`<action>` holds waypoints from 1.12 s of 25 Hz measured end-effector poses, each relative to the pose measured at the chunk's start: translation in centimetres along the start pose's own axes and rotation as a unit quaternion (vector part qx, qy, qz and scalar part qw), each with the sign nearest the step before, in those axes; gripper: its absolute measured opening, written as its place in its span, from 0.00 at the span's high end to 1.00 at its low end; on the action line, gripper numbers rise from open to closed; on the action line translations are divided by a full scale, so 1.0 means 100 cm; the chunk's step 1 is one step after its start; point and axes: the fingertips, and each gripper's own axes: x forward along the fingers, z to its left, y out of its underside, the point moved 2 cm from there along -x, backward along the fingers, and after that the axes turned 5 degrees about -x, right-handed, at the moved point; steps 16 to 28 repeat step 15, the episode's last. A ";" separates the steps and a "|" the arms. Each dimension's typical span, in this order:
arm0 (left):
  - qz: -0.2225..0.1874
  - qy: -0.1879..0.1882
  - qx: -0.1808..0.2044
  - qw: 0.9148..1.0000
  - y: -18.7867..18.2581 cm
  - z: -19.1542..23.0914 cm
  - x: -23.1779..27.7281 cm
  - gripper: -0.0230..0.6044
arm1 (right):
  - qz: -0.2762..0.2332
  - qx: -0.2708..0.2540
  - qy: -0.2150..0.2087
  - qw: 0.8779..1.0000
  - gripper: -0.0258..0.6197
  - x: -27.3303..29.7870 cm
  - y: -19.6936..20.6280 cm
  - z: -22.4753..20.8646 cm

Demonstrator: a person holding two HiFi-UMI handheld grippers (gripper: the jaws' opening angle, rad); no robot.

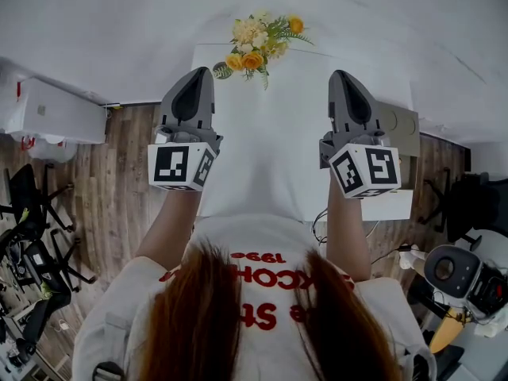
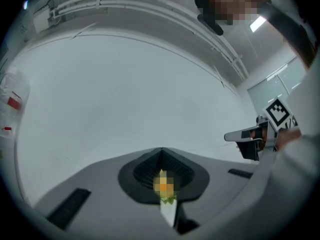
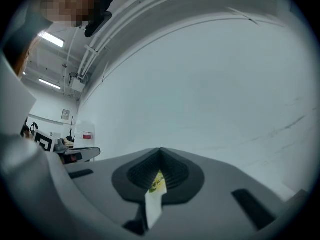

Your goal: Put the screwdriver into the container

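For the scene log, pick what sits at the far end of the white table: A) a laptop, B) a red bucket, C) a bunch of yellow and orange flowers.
C: the head view shows the flowers at the far edge of the table.

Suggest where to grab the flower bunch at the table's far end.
Probably low on the flower bunch, at the leafy base beneath the blooms, coming in from the near side across the table. The heads spread wide and look soft; any stem or vase is hidden.
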 end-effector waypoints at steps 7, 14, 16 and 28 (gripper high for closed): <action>0.003 0.002 -0.001 1.000 0.001 -0.001 0.000 0.95 | -0.003 -0.003 0.000 1.000 0.96 0.004 -0.003 0.007; -0.001 0.007 0.001 1.000 -0.003 -0.003 0.000 0.95 | -0.002 -0.012 -0.005 1.000 0.96 0.006 -0.004 0.014; -0.002 0.007 0.001 1.000 -0.004 -0.002 0.000 0.95 | -0.002 -0.013 -0.005 1.000 0.96 0.006 -0.004 0.015; -0.002 0.007 0.001 1.000 -0.004 -0.002 0.000 0.95 | -0.002 -0.013 -0.005 1.000 0.96 0.006 -0.004 0.015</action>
